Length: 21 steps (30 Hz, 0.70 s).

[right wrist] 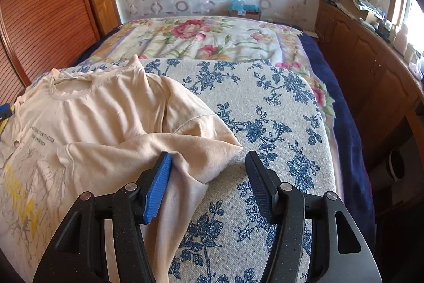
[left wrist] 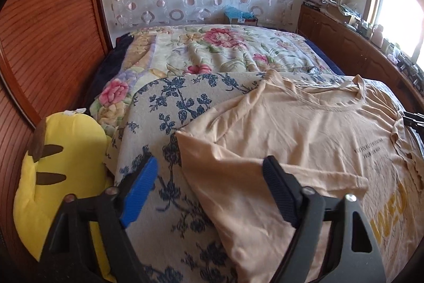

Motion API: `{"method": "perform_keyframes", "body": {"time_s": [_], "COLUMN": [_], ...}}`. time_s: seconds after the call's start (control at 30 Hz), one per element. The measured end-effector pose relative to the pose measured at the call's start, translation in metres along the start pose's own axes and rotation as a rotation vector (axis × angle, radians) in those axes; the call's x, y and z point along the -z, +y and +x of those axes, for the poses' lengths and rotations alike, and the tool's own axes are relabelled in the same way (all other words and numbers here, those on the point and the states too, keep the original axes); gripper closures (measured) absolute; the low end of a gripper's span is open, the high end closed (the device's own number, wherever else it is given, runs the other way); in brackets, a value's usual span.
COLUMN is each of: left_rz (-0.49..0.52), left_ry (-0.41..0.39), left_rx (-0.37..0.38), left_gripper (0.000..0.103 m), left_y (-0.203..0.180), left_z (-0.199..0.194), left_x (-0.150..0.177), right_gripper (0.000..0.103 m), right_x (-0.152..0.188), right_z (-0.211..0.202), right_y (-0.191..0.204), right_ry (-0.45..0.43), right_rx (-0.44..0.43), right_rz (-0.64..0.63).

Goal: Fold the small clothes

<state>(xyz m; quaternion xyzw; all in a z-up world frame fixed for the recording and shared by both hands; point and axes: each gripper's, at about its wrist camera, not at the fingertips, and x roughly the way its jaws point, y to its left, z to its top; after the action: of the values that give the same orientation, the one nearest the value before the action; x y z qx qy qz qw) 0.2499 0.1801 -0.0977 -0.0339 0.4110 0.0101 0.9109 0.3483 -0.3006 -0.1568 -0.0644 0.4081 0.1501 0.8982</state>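
A beige T-shirt (left wrist: 304, 129) with yellow print and small dark lettering lies face up on a padded board covered in blue floral cloth (left wrist: 169, 108). Both sleeves lie folded in over the body. My left gripper (left wrist: 209, 177) is open over the shirt's left side; the folded edge lies between its blue and black pads, which do not press it. In the right wrist view the T-shirt (right wrist: 106, 118) fills the left half. My right gripper (right wrist: 208, 166) stands open above the folded sleeve corner, its blue pad (right wrist: 159, 184) against the cloth and its black pad over the bare blue floral cloth (right wrist: 278, 110).
A yellow plush toy (left wrist: 61, 177) lies left of the board. Beyond the board spreads a bed with a pink-flowered quilt (left wrist: 212, 49). A slatted wooden door (left wrist: 47, 31) stands at left, a cluttered wooden cabinet (right wrist: 371, 65) at right, and a blue box (left wrist: 241, 16) by the curtain.
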Motion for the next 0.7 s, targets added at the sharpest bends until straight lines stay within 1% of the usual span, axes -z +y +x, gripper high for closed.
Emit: {"method": "perform_keyframes", "body": {"time_s": [0.07, 0.2, 0.23, 0.27, 0.3, 0.33, 0.37, 0.4, 0.43, 0.47, 0.5, 0.53, 0.57, 0.6, 0.63, 0.7], "left_rz": [-0.011, -0.032, -0.031, -0.029, -0.024, -0.018, -0.010, -0.003, 0.003, 0.010, 0.014, 0.021, 0.023, 0.021, 0.024, 0.039], "left_ry": [0.020, 0.042, 0.045, 0.045, 0.038, 0.035, 0.034, 0.030, 0.024, 0.027, 0.032, 0.033, 0.023, 0.010, -0.006, -0.044], "left_rx": [0.005, 0.022, 0.022, 0.025, 0.029, 0.036, 0.042, 0.054, 0.071, 0.087, 0.086, 0.087, 0.105, 0.123, 0.136, 0.145], "left_gripper": [0.040, 0.051, 0.057, 0.063, 0.067, 0.078, 0.086, 0.090, 0.097, 0.098, 0.099, 0.100, 0.100, 0.100, 0.101, 0.101], "left_y": [0.005, 0.012, 0.013, 0.013, 0.012, 0.011, 0.010, 0.009, 0.009, 0.007, 0.006, 0.004, 0.002, 0.000, -0.004, -0.014], "left_z": [0.008, 0.017, 0.018, 0.019, 0.018, 0.017, 0.017, 0.016, 0.015, 0.015, 0.014, 0.012, 0.006, 0.000, -0.008, -0.027], "left_x": [-0.004, -0.008, -0.008, -0.008, -0.007, -0.006, -0.006, -0.005, -0.005, -0.004, -0.004, -0.005, -0.005, -0.006, -0.006, -0.005], "right_gripper": [0.044, 0.044, 0.044, 0.044, 0.044, 0.044, 0.044, 0.044, 0.044, 0.052, 0.056, 0.064, 0.074, 0.082, 0.096, 0.099], "right_x": [0.000, -0.001, -0.001, -0.001, -0.001, -0.001, -0.001, 0.000, 0.000, -0.001, -0.001, -0.003, -0.004, -0.006, -0.009, -0.012], "right_z": [0.000, 0.000, 0.000, 0.000, 0.000, 0.001, 0.000, 0.000, 0.000, 0.001, 0.001, 0.002, 0.003, 0.004, 0.006, 0.005], "right_y": [0.000, 0.001, 0.000, 0.000, 0.001, 0.001, 0.001, 0.000, -0.001, -0.001, -0.001, -0.002, -0.002, 0.000, 0.001, 0.006], "right_ry": [0.000, 0.000, 0.000, 0.000, 0.000, 0.000, 0.000, 0.000, 0.000, 0.001, 0.000, 0.000, 0.001, 0.005, 0.012, 0.015], "right_rx": [0.001, 0.001, 0.001, 0.002, 0.002, 0.002, 0.002, 0.003, 0.003, -0.001, -0.023, -0.042, -0.048, -0.057, -0.072, -0.116], "right_rz": [-0.001, -0.001, -0.001, -0.001, -0.001, -0.002, -0.002, -0.003, -0.004, -0.006, -0.010, -0.020, -0.027, -0.035, -0.036, -0.032]}}
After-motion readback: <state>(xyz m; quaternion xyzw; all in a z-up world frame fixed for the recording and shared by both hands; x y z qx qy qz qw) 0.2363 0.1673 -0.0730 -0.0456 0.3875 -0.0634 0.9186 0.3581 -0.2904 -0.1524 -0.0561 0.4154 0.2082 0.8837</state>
